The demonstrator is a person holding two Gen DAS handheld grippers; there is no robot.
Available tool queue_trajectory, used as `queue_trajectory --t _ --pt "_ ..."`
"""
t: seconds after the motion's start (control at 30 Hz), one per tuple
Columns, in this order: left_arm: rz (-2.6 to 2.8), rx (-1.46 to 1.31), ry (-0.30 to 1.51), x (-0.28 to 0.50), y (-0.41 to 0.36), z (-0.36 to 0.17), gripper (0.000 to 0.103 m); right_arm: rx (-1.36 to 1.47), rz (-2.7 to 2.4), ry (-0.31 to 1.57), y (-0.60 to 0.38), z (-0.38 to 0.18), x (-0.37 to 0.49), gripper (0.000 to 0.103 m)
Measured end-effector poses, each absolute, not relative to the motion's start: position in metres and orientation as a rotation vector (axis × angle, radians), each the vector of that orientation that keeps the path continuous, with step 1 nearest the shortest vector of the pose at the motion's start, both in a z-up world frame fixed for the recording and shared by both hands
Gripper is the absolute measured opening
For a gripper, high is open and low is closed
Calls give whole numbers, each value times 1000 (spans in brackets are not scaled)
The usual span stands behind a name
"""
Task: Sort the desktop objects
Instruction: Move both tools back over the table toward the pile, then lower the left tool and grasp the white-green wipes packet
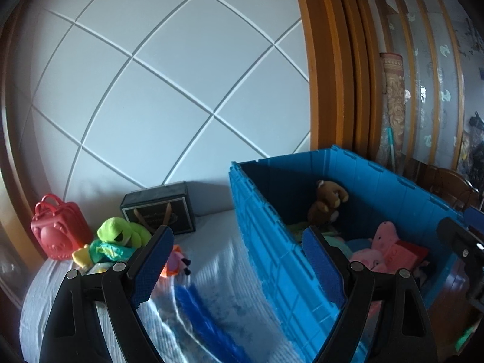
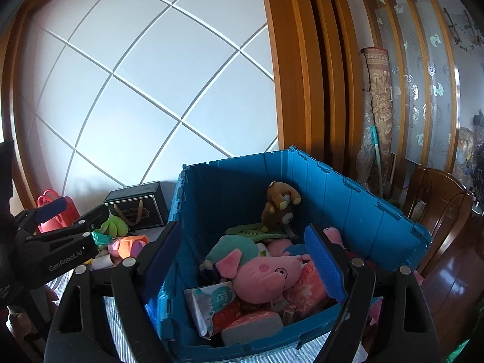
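Note:
A blue crate (image 2: 348, 199) stands on the striped table and holds several toys: a brown bear (image 2: 279, 205), a pink pig plush (image 2: 266, 272) and tissue packs (image 2: 217, 302). It also shows in the left wrist view (image 1: 272, 242). My right gripper (image 2: 242, 266) is open and empty above the crate. My left gripper (image 1: 236, 260) is open and empty over the table beside the crate's left wall, and shows from the side in the right wrist view (image 2: 60, 211). A green frog plush (image 1: 121, 233), a small pink plush (image 1: 178, 260) and a blue object (image 1: 205, 320) lie on the table.
A red toy bag (image 1: 57, 230) and a dark gift box (image 1: 160, 211) stand against the white panelled wall (image 1: 151, 90). A wooden door frame (image 2: 302, 60) and a wooden chair (image 2: 435, 205) are to the right.

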State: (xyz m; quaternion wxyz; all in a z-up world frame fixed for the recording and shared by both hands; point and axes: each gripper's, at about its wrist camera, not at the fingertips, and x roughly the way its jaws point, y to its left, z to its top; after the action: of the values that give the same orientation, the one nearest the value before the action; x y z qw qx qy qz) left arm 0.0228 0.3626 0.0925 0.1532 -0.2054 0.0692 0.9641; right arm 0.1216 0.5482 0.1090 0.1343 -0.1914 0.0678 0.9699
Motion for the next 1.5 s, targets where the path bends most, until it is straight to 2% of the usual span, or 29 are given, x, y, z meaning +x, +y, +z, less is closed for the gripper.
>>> queue_trajectory --t 0.5,0.67,1.0,1.33,1.5 --pt "2854 -645 234 32 161 74 90 -577 2953 139 371 103 90 83" --pt "2927 -671 229 25 90 57 98 -631 3016 139 308 80 75 83" --pt "3000 -887 185 -41 7 -20 98 -854 3112 97 241 13 1 83" --pt "2996 -1069 143 -96 -44 -121 98 -1163 3236 -117 176 -81 -109 83" --pt "2919 -1086 152 -129 -49 -155 98 -1308 3225 -236 149 -129 -144 83"
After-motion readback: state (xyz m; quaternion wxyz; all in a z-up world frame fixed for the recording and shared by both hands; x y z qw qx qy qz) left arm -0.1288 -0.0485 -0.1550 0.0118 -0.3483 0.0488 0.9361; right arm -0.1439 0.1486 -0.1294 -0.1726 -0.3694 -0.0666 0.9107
